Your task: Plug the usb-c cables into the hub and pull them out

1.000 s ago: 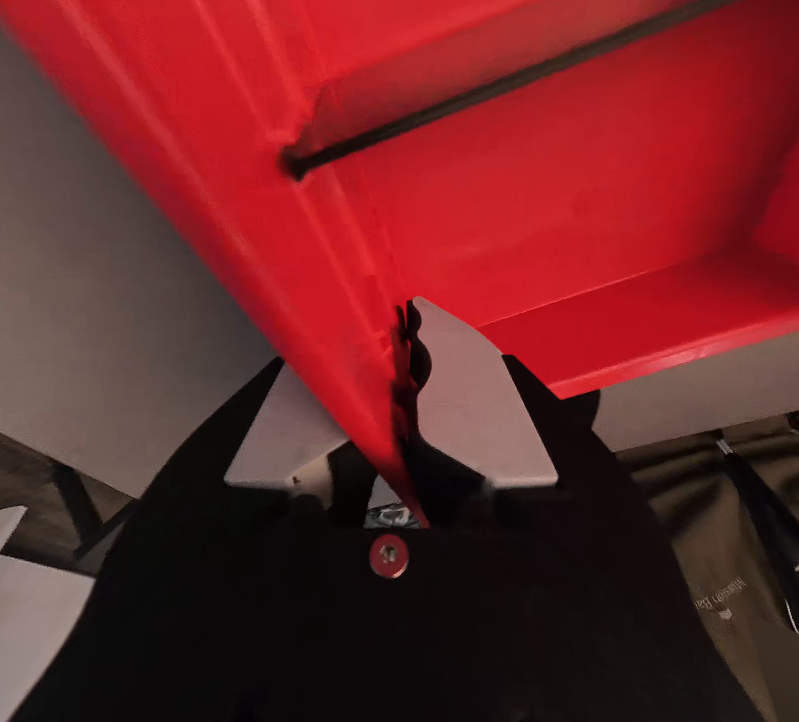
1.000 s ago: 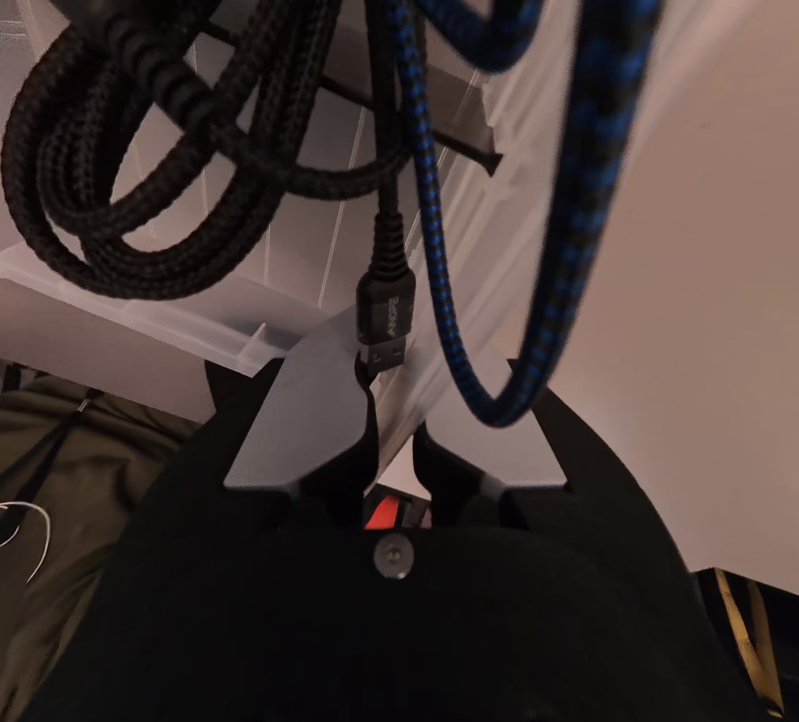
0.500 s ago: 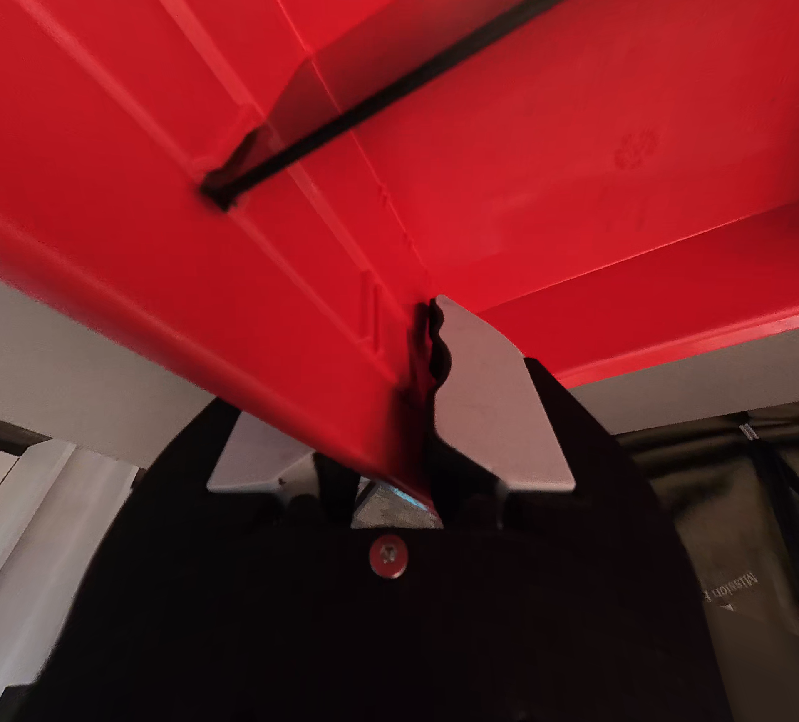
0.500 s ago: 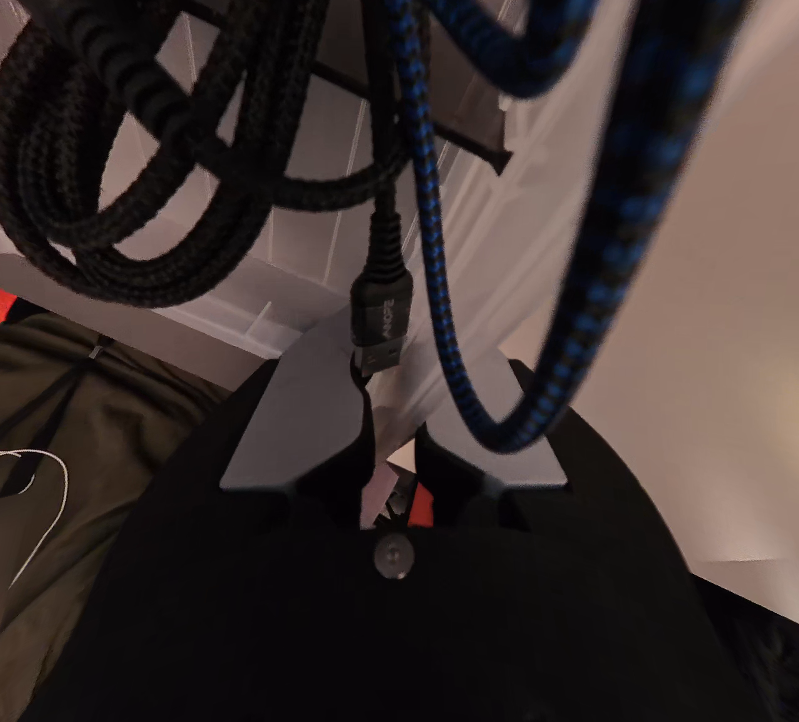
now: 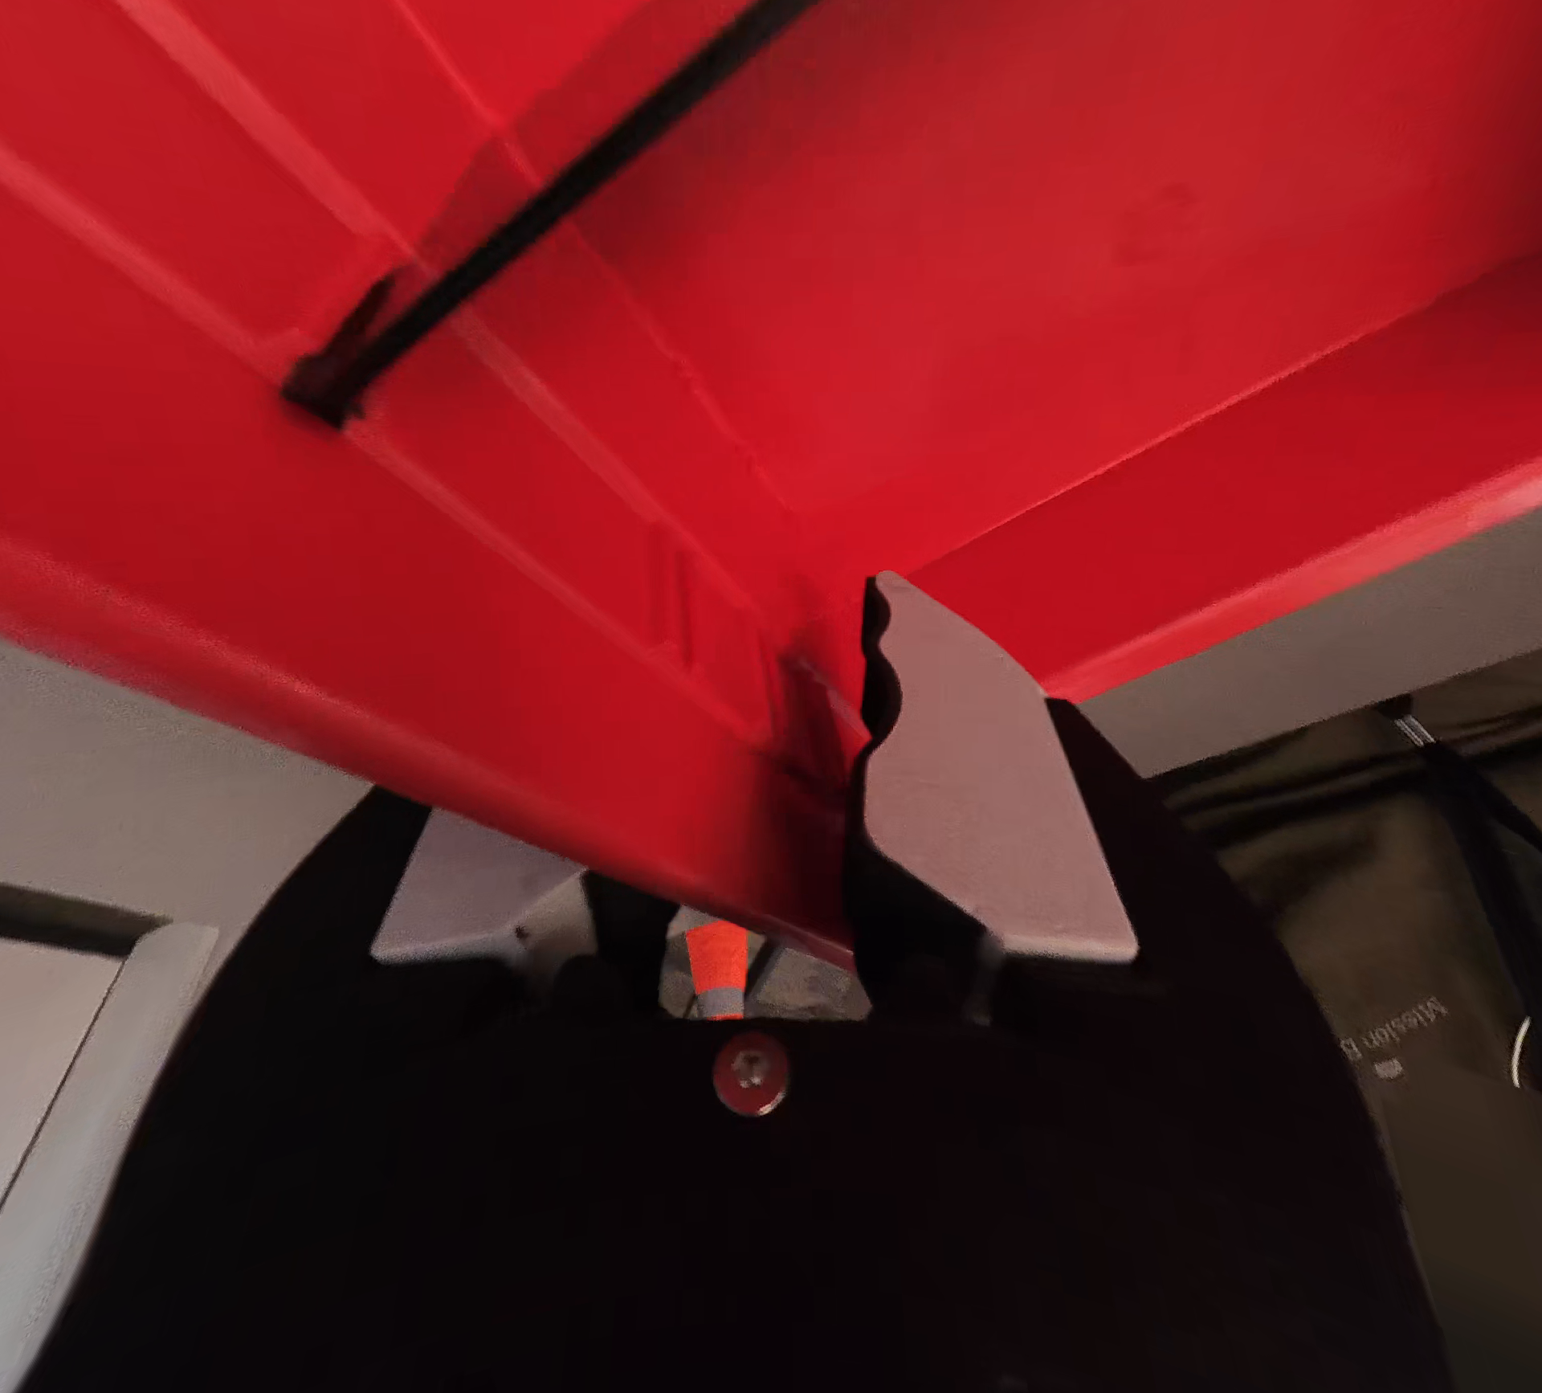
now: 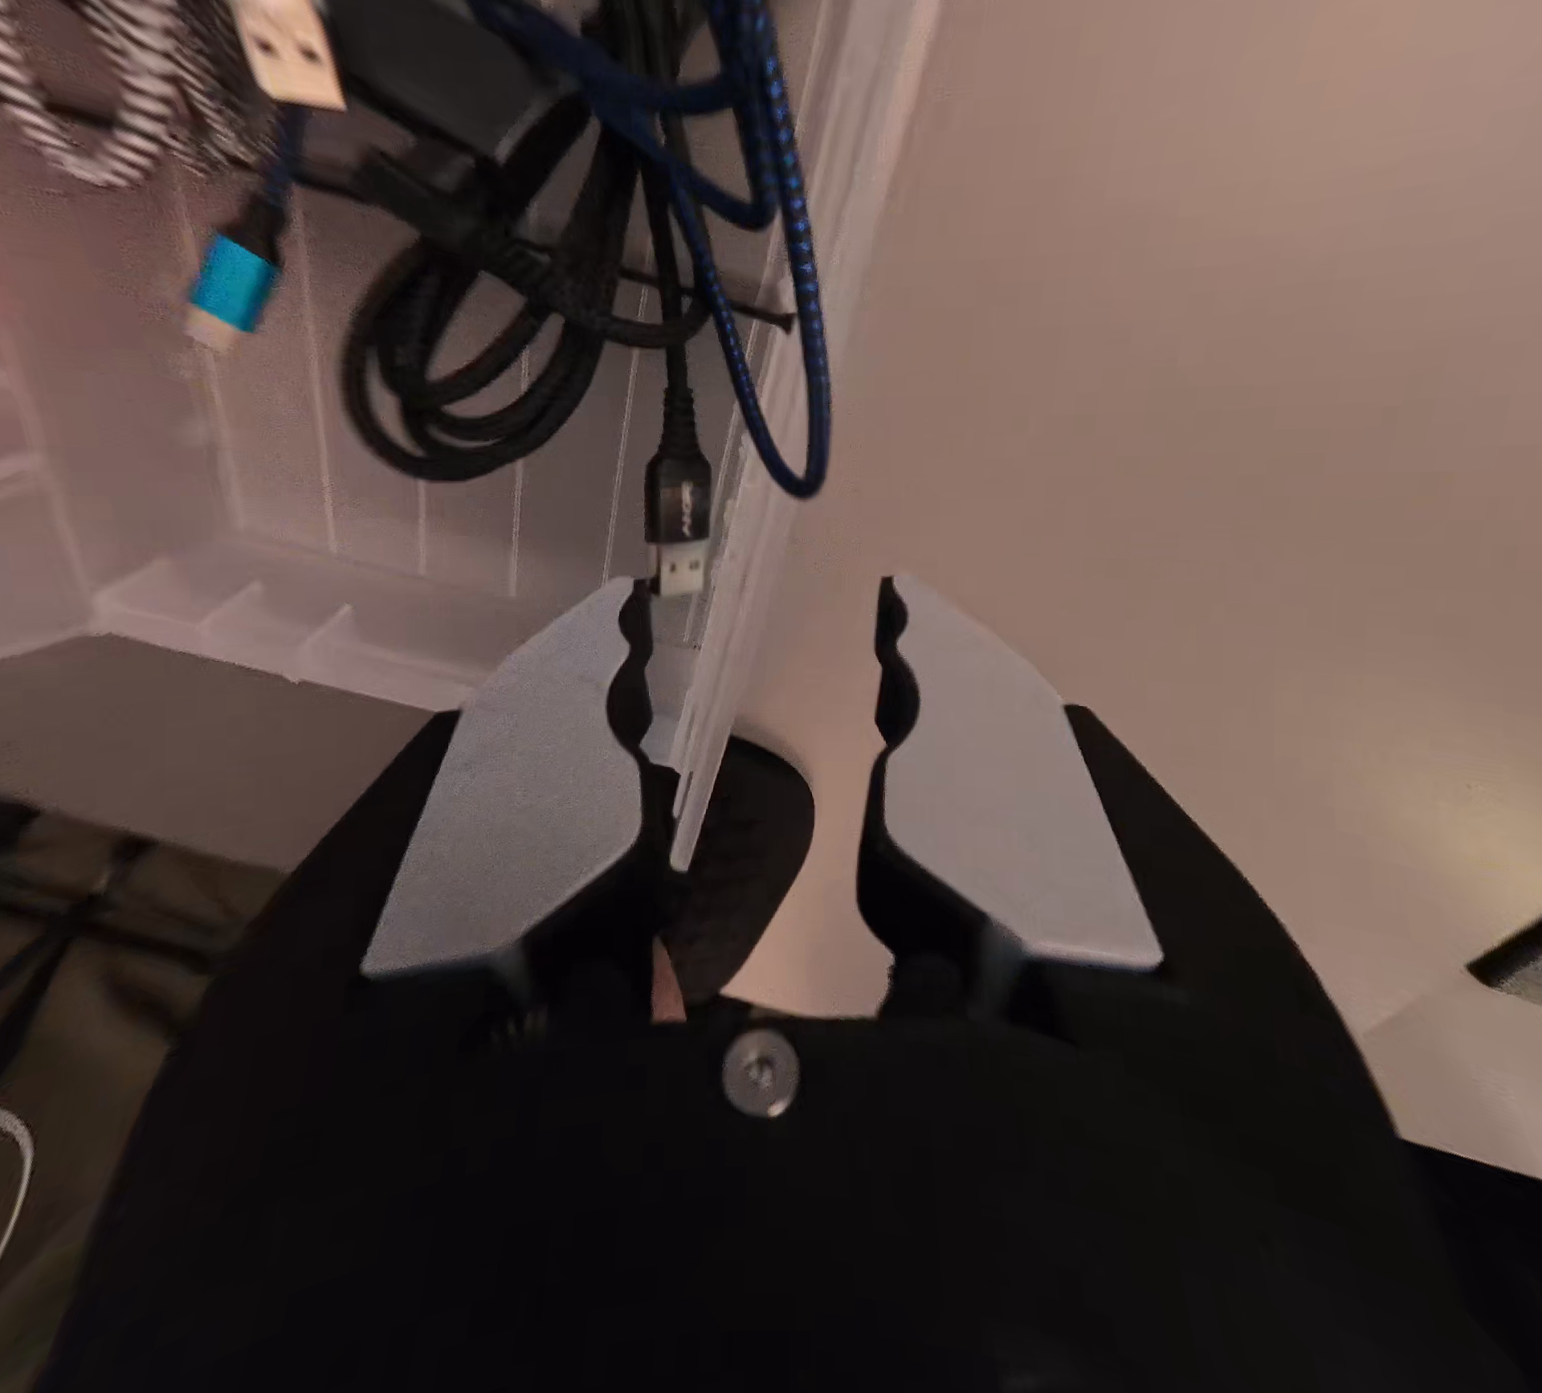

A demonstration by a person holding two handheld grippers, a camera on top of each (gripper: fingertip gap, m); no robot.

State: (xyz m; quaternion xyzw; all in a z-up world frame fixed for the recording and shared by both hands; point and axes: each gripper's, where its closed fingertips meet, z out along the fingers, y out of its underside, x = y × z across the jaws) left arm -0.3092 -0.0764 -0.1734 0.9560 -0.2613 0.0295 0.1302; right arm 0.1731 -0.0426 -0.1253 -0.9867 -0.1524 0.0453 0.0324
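My left gripper (image 5: 826,685) is shut on the side wall of a red bin (image 5: 918,268), whose wall hides the left finger. My right gripper (image 6: 755,593) is open, and the thin wall of a clear plastic bin (image 6: 718,685) stands between its jaws, close to the left finger (image 6: 534,769). Inside the clear bin lie a coiled black braided cable (image 6: 467,401) with a black plug (image 6: 680,510) near my fingertips, a blue braided cable (image 6: 793,268), a bright blue connector (image 6: 229,285), a striped cable's metal plug (image 6: 288,42) and a dark grey block (image 6: 442,59).
Both bins stand on a white surface (image 6: 1168,351). An olive fabric bag (image 5: 1377,936) lies beyond its edge on the right of the left wrist view. A small orange and grey piece (image 5: 718,969) shows between the left fingers' bases. One gripper's finger ends stand about 50 cm off the other's. About 9 cm separates my right fingertips from the bright blue connector (image 6: 229,285).
My right gripper has opened off the clear bin's wall and drawn back, so the cables look farther away. The left gripper stays shut on the red bin, which has shifted a little.
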